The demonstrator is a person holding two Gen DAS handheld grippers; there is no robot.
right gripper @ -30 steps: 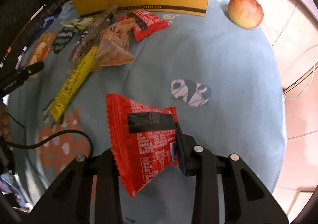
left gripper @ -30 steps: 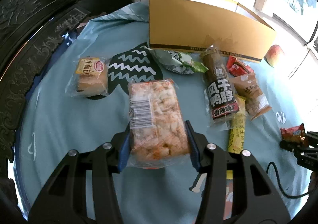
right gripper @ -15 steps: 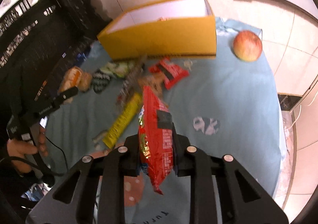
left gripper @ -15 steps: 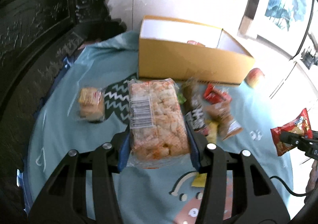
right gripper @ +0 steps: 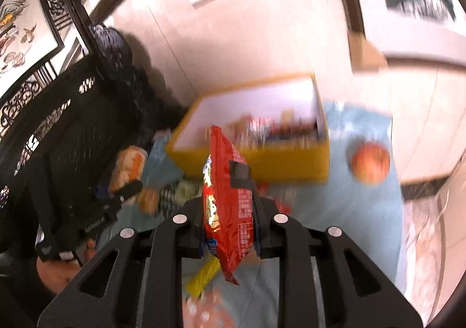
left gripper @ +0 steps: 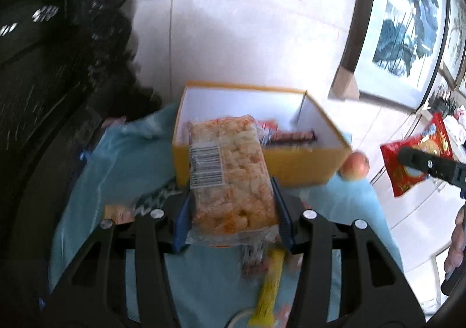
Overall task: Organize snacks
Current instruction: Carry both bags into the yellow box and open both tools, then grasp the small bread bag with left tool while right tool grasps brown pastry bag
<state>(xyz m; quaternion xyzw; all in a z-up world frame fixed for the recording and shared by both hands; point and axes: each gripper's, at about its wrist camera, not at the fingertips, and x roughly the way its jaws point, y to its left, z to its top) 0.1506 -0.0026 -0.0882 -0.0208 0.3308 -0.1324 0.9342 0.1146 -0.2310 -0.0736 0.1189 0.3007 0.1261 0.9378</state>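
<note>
Yellow cardboard box [left gripper: 256,165] with a white inside stands at twelve o'clock in the left wrist view, a few wrappers already in it. The left gripper [left gripper: 231,211] is clamped on a clear plastic pack of orange-white puffed crackers [left gripper: 230,170], held in the air short of the box's near wall. I judge the slippery film could slide out of the pads, or the pack's far end could catch that wall and tip out. At three o'clock the right gripper [left gripper: 419,160] carries a glossy red foil snack bag [left gripper: 413,159]. In the right wrist view the same bag [right gripper: 230,211] is pinched on edge, hanging loose below the closed jaws; the box [right gripper: 253,162] lies at twelve o'clock, a reddish round apple [right gripper: 370,163] at two o'clock. Both loads heading for one opening risk colliding.
</note>
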